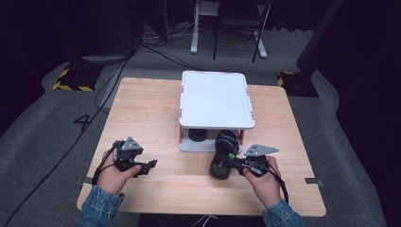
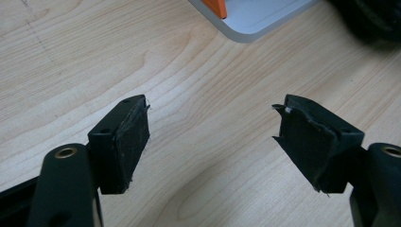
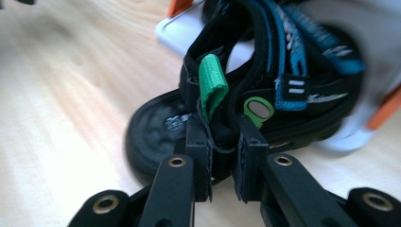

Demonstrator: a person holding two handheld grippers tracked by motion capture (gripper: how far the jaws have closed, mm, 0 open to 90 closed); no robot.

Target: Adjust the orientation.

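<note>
A black sandal (image 1: 222, 156) with blue straps and a green pull tab lies on the table, its toe end under the lower shelf of a white two-level rack (image 1: 215, 101). In the right gripper view the sandal (image 3: 265, 80) is close up, and my right gripper (image 3: 222, 158) is shut on its black heel strap just below the green tab (image 3: 213, 87). In the high view the right gripper (image 1: 235, 163) reaches in from the sandal's right. My left gripper (image 1: 150, 165) rests at the front left of the table. Its jaws (image 2: 210, 137) stand open over bare wood.
A second dark shoe (image 1: 197, 135) sits under the rack's lower level. The rack has orange corner posts (image 2: 215, 7). The wooden table (image 1: 142, 118) stands on grey carpet, with cables and a chair's legs beyond its far edge.
</note>
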